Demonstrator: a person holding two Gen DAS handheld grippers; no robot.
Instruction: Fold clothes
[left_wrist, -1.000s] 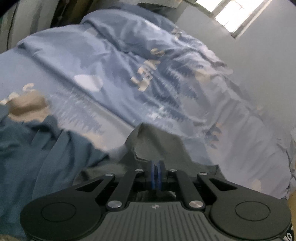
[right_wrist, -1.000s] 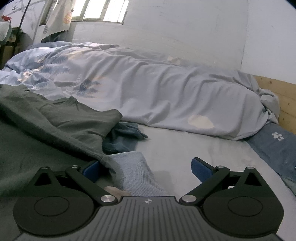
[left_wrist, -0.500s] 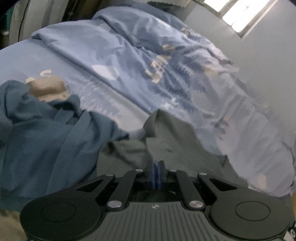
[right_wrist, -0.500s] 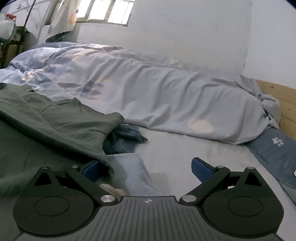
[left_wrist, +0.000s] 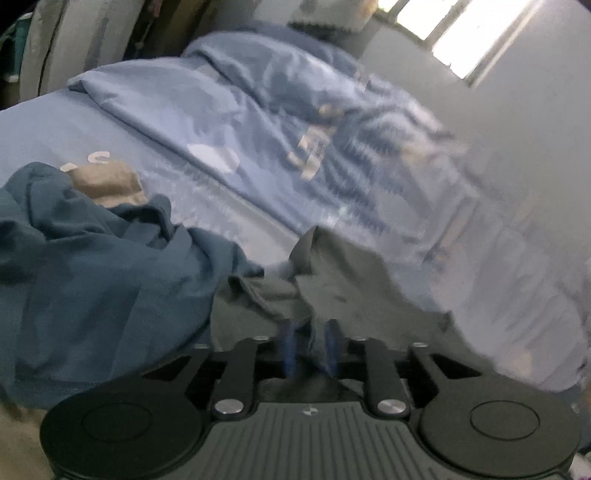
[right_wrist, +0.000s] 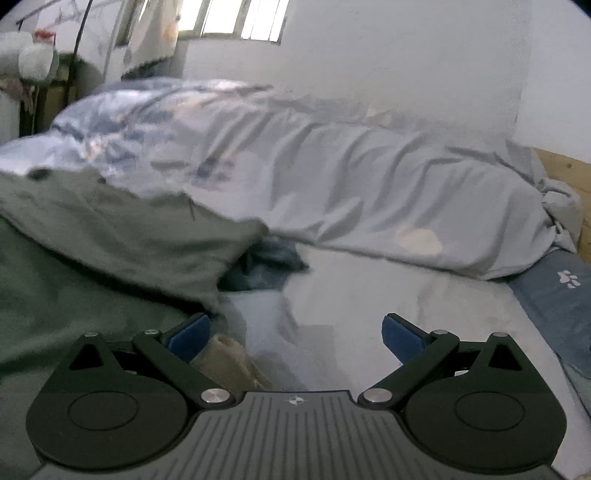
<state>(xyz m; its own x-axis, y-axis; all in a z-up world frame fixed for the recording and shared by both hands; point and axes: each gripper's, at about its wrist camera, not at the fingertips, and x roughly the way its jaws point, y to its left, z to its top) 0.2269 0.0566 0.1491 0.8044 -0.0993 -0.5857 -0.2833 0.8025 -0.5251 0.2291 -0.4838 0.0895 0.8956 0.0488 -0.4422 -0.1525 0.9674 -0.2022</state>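
A grey-green garment (left_wrist: 343, 288) lies on the bed in front of my left gripper (left_wrist: 310, 347). The left jaws stand a little apart, with a fold of the garment's cloth between them. In the right wrist view the same garment (right_wrist: 92, 251) covers the left side. My right gripper (right_wrist: 295, 332) is wide open, low over the bed sheet, its left fingertip (right_wrist: 188, 336) beside the garment's edge. A dark blue garment (left_wrist: 85, 280) lies crumpled to the left of the grey-green one. A tan cloth (right_wrist: 229, 358) lies under the right gripper.
A light blue printed duvet (left_wrist: 280, 133) is bunched along the far side of the bed, also in the right wrist view (right_wrist: 351, 192). A dark blue cloth (right_wrist: 266, 266) pokes out under the grey-green garment. A paw-print pillow (right_wrist: 561, 299) lies right, by a wooden board (right_wrist: 565, 173).
My left gripper's jaws have parted slightly; they were shut on the grey-green garment. The left view has swung, showing more of the dark blue garment. The right gripper stayed open and shifted slightly.
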